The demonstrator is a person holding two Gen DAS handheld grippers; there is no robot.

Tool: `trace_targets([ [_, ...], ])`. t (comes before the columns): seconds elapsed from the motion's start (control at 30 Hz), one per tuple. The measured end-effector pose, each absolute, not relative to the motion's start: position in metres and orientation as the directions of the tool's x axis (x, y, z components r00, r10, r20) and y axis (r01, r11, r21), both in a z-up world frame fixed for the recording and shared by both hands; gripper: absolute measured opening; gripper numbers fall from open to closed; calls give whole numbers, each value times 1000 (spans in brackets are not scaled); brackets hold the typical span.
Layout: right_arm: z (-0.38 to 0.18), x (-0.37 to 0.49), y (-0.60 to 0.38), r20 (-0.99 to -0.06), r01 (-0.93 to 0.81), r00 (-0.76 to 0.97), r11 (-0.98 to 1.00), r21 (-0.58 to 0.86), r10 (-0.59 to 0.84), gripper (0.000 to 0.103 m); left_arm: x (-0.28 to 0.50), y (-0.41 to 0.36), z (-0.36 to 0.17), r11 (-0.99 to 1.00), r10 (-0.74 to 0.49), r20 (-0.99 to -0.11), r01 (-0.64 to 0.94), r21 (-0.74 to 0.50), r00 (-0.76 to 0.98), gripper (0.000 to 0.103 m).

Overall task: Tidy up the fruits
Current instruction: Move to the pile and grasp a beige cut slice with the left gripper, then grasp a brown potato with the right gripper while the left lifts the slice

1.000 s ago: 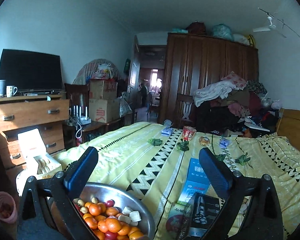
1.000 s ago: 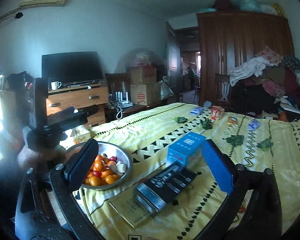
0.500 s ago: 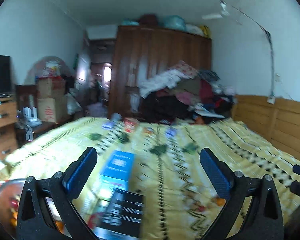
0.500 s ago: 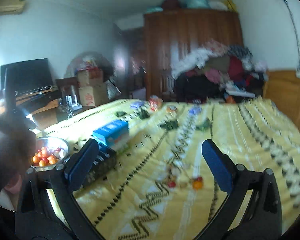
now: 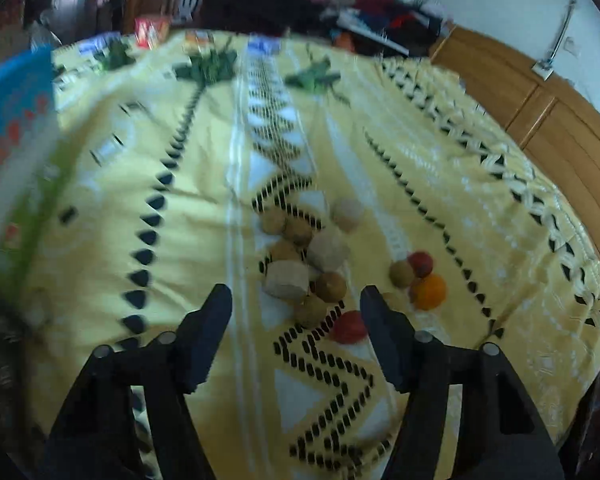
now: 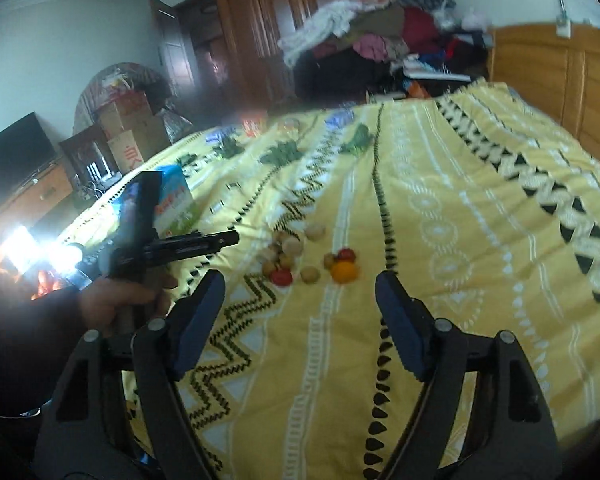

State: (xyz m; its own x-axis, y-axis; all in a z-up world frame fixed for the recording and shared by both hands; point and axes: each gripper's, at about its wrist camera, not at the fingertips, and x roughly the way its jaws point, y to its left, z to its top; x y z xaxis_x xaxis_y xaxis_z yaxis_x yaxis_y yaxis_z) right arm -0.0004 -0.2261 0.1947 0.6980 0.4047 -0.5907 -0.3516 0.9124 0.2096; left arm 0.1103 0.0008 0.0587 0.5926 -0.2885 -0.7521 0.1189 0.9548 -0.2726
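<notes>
Loose fruits lie on the yellow patterned bedspread (image 5: 440, 184): several small brown round fruits (image 5: 330, 286), pale cut chunks (image 5: 286, 280), a red fruit (image 5: 350, 332), another red one (image 5: 421, 263) and an orange (image 5: 430, 291). My left gripper (image 5: 296, 300) is open and empty, just above the near edge of the pile. My right gripper (image 6: 299, 284) is open and empty, hovering nearer the bed's front, with the same fruits (image 6: 342, 271) ahead of it. The left gripper (image 6: 220, 239) also shows in the right wrist view, held by a hand.
A blue box (image 5: 12, 120) lies on the bed at the left, also seen in the right wrist view (image 6: 172, 200). Small packets (image 5: 150, 30) lie at the far edge. A wooden headboard (image 5: 540, 120) runs along the right. A fruit bowl (image 6: 46, 282) sits far left.
Both grippers have swung right from the bowl and boxes and tilted down onto the loose fruits on the bedspread. Both stayed open.
</notes>
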Motion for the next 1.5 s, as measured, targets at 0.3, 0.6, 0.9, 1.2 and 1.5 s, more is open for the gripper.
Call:
trace_targets([
  [0.3,159,29,-234,-655,-344,631,906,245,416,78,144,-5,19,959,-279,-780,113,-261,560,47],
  [0.6,125,77,-221,-702,-335,579,906,258,414,50,124,6,44,950,-304,-737,130,-285,604,33],
  [0.9,93,141,-202,-767,-256,516,923,288,382,50,93,32,54,944,-309,-716,112,-310,625,33],
  [1.2,89,149,-162,-776,-388,446,877,282,446,50,91,43,41,930,-326,-717,74,-360,616,33],
  [1.5,47,173,-141,-820,-378,429,900,218,378,40,74,45,67,919,-367,-648,153,-362,668,33],
])
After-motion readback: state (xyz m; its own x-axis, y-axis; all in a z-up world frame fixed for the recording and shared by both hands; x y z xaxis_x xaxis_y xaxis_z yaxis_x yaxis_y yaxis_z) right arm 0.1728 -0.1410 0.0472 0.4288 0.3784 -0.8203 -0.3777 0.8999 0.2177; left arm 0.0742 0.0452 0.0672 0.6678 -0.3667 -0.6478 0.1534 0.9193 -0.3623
